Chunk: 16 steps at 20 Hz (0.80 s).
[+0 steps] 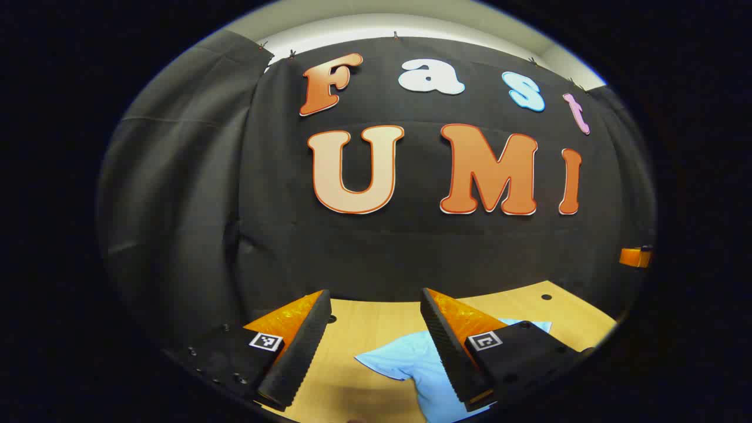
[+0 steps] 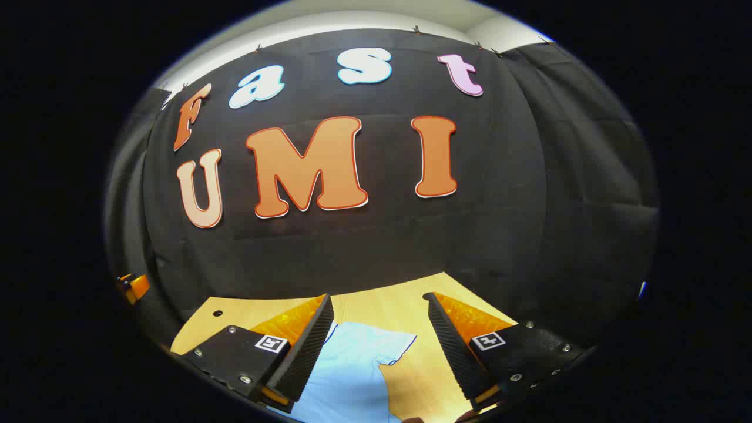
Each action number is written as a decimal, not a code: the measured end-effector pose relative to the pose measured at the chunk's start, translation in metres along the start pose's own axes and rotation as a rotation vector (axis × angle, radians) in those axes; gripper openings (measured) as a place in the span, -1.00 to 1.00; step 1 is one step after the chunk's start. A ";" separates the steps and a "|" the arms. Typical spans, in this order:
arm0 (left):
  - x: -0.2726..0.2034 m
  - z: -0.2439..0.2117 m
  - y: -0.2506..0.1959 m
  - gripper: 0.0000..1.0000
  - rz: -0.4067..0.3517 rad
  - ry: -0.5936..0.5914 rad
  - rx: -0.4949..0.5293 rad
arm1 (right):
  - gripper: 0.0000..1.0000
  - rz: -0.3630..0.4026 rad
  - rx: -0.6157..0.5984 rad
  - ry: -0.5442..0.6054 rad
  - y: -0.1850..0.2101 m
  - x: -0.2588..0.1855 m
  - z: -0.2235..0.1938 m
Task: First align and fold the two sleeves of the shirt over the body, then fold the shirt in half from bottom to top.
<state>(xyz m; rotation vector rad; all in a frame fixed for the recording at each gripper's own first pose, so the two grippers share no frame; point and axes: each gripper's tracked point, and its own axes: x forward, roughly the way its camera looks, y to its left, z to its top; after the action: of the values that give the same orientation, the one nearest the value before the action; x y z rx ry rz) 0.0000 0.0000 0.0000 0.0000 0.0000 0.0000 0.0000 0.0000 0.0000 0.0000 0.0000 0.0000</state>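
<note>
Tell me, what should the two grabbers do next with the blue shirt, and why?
Probably lower both onto the sleeves. The left gripper and right gripper hang open above the table, holding nothing, and the shirt lies flat with each sleeve spread out, not yet folded.

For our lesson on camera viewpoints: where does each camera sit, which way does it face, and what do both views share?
Left gripper view: rides on the left gripper, facing the booth wall over the table; its open fingers frame the shirt's sleeve.
Right gripper view: rides on the right gripper, facing likewise; open fingers frame the other sleeve.
Shared: the light blue shirt, table, wall.
</note>
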 end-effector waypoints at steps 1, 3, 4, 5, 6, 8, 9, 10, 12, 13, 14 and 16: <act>0.003 0.000 0.001 0.97 0.002 0.001 -0.004 | 0.96 0.008 -0.017 -0.005 0.005 0.001 0.004; 0.010 0.003 0.003 0.97 0.016 -0.001 -0.005 | 0.96 0.027 -0.005 0.010 0.011 0.006 0.004; 0.013 0.006 0.003 0.97 0.022 -0.007 0.000 | 0.96 0.037 0.009 0.021 0.013 0.010 0.002; 0.015 0.011 0.001 0.97 0.027 -0.017 0.006 | 0.96 0.038 0.018 0.039 0.011 0.015 0.000; 0.018 0.013 -0.001 0.96 0.027 -0.021 0.007 | 0.96 0.026 0.017 0.054 0.005 0.020 -0.003; 0.022 0.014 -0.002 0.97 0.050 -0.015 0.002 | 0.96 -0.031 0.005 0.076 -0.017 0.027 -0.005; 0.023 0.016 -0.004 0.96 0.055 -0.018 -0.001 | 0.96 -0.034 -0.010 0.075 -0.021 0.029 -0.003; 0.022 0.016 -0.007 0.96 0.056 -0.019 -0.001 | 0.95 -0.036 -0.034 0.083 -0.023 0.031 -0.006; 0.023 0.016 -0.010 0.97 0.060 -0.020 -0.001 | 0.95 -0.035 -0.077 0.087 -0.028 0.030 -0.009; 0.024 0.016 -0.010 0.97 0.067 -0.016 -0.004 | 0.95 -0.029 -0.075 0.087 -0.029 0.030 -0.010; 0.026 0.014 -0.011 0.97 0.070 -0.006 -0.013 | 0.96 -0.018 -0.066 0.094 -0.029 0.031 -0.013; 0.025 0.017 -0.017 0.99 0.061 -0.004 -0.042 | 0.96 -0.018 -0.046 0.112 -0.035 0.035 -0.018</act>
<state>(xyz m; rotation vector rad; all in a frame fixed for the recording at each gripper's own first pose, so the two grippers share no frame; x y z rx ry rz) 0.0249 -0.0169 0.0165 -0.0422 -0.0035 0.0608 0.0346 -0.0352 -0.0184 -0.0461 0.1125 -0.0180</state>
